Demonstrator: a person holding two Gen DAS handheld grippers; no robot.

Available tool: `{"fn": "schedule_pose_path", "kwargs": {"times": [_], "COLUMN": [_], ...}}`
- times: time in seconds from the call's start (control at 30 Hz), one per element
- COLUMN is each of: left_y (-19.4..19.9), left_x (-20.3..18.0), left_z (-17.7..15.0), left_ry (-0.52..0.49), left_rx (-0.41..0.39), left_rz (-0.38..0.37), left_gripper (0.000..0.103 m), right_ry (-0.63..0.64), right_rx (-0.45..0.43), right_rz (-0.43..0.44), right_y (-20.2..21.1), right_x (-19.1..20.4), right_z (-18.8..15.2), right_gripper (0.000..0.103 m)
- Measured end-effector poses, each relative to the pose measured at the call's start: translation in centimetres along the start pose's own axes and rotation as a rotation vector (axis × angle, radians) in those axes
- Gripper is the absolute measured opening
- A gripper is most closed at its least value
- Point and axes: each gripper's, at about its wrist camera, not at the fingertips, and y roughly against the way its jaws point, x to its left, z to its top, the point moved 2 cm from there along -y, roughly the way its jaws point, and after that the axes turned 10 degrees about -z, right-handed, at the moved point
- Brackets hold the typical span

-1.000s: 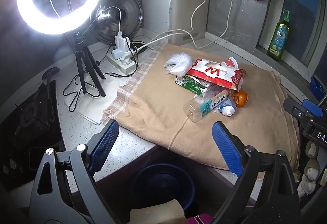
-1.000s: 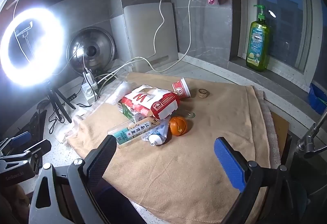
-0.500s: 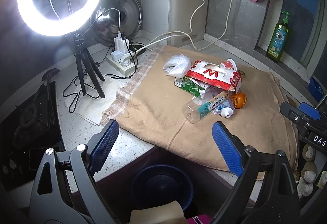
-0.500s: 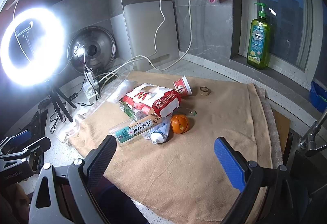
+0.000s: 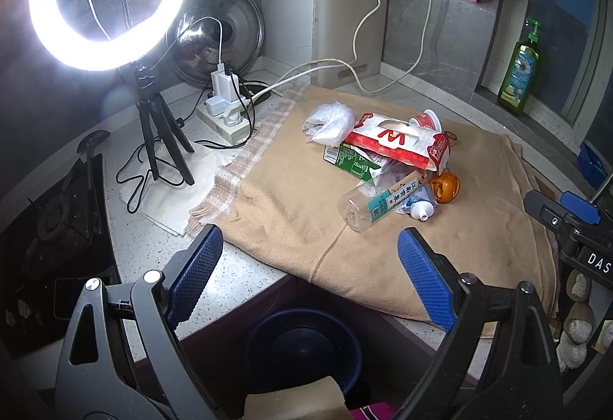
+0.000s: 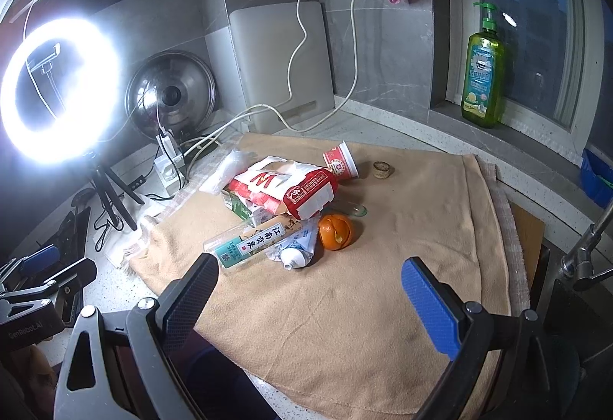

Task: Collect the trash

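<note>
Trash pile [image 6: 283, 213] sits mid tan towel [image 6: 402, 290]. Left gripper [image 5: 310, 267] and right gripper [image 6: 310, 290] hover at towel's near edge, jaws spread, empty. Blue bin [image 5: 302, 347] below the edge.

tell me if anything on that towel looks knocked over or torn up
Yes. The clear bottle lies on its side, uncapped. The red paper cup is tipped over. The red and white pack on top of the pile is torn open, and the orange peel is split. Both grippers are open and hold nothing.
</note>
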Motion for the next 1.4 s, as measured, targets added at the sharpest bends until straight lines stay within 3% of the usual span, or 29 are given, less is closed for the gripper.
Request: {"fn": "schedule_pose_path", "kwargs": {"times": [1.4], "left_y": [0.4], "left_x": [-1.2], "left_z": [0.6], "left_ry": [-0.005], "left_rx": [-0.003], "left_rz": [0.002], "left_gripper": [0.095], "right_ry": [-0.011], "right_rx": [0.005], "right_rz": [0.002], "right_y": [-0.4], "right_x": [-0.5], "right_z": [0.1], "right_gripper": [0.098]}}
